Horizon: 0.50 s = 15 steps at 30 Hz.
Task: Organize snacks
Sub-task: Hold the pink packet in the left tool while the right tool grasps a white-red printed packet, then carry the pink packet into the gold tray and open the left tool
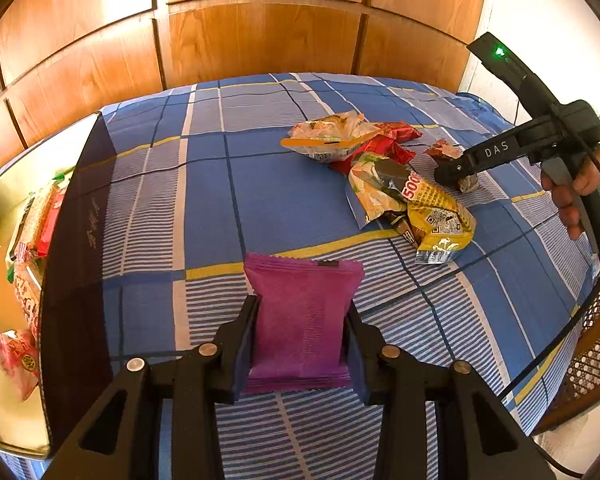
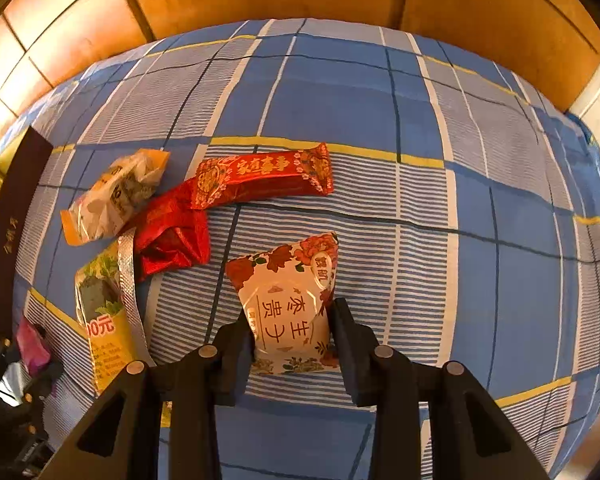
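My left gripper [image 1: 302,312] is shut on a purple snack packet [image 1: 302,312] held above the blue checked cloth. My right gripper [image 2: 290,316] is shut on a white packet with red flowers [image 2: 290,300]; it also shows in the left wrist view [image 1: 456,174] at the pile's right side. The loose pile holds a yellow packet [image 1: 436,216], red packets [image 1: 396,132] and a clear orange-edged bag [image 1: 328,136]. In the right wrist view these are the long red packet [image 2: 260,178], a crumpled red one [image 2: 172,236], the clear bag [image 2: 116,196] and the yellow packet [image 2: 108,320].
A dark box [image 1: 76,280] with a gold inside stands at the left and holds several red and white packets [image 1: 32,236]. Wooden cabinet doors [image 1: 260,36] rise behind the cloth. A woven chair back [image 1: 596,356] is at the right edge.
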### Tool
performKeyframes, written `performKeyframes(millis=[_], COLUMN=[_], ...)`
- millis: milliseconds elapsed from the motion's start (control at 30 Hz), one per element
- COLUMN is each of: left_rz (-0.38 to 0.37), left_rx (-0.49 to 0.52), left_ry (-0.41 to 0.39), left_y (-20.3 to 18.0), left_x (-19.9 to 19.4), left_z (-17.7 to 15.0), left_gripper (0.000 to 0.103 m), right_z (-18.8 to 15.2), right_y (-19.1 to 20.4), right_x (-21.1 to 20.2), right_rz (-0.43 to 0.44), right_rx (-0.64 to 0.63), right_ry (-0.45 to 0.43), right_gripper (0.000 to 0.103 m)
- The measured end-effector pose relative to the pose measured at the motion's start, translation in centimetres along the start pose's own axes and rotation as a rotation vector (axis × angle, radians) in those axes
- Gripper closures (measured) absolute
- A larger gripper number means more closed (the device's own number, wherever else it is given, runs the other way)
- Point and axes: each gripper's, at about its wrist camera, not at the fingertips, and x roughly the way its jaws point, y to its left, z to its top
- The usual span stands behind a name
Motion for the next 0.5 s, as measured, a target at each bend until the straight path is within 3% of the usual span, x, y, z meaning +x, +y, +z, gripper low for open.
performKeyframes(millis=[133,200,367,500], left_rz=[-0.009,-0.052,-0.116,-0.128], left_rx=[0.001,-0.018,-0.067,-0.173], left_ry=[0.016,0.019,-0.059,-0.139], left_y=[0.1,0.4,1.7,5.8], left_x=[-0.1,-0.6,-4.7,-9.0], left_z=[0.3,0.6,2.1,3.7], left_gripper=[0.065,0.066,0.066,0.065], right_z=[-0.3,-0.4,-0.8,-0.6], right_y=[1.2,1.8,2.2,2.3], right_x=[-0.1,0.0,-0.1,0.0], right_rz=[-0.038,-0.055,-0.058,-0.073], right_rx=[-0.043,-0.071,-0.08,-0.096], right_ry=[-0.007,-0.013,-0.018,-0.027], right_gripper=[0.067,0.067,0.067,0.067])
